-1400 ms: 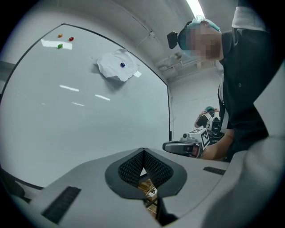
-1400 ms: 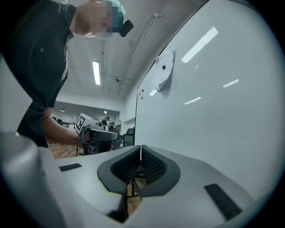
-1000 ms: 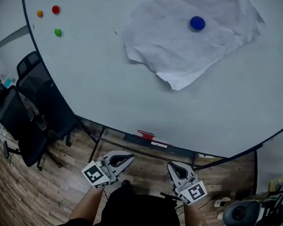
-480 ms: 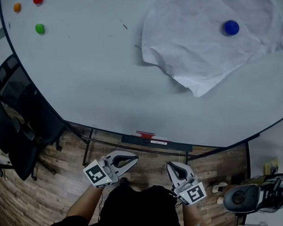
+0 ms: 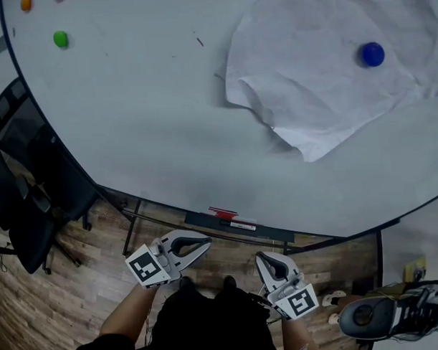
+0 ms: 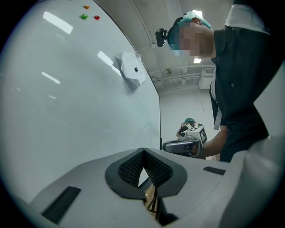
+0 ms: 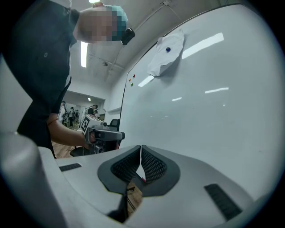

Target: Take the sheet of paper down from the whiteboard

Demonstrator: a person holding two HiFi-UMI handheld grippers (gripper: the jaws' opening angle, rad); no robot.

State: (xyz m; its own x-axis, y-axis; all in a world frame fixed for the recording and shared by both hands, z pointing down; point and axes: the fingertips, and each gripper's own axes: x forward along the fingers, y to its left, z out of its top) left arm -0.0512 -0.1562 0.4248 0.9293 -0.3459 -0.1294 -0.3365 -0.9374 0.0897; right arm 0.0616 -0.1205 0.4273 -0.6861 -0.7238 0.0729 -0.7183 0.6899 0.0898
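Head view: left claw (image 5: 205,242) and right claw (image 5: 262,257) clenched empty, low near bottom edge of whiteboard (image 5: 131,123), well apart from sheet of paper (image 5: 316,74).

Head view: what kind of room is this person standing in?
Most likely an office or meeting room. A big whiteboard has a crumpled sheet of paper held to it by a blue magnet, and black office chairs sit beside it on a wood-look floor.

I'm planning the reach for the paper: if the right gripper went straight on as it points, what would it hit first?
Probably the bare whiteboard, well below the paper. The right gripper is shut and empty. How far off the board is, the views do not settle.
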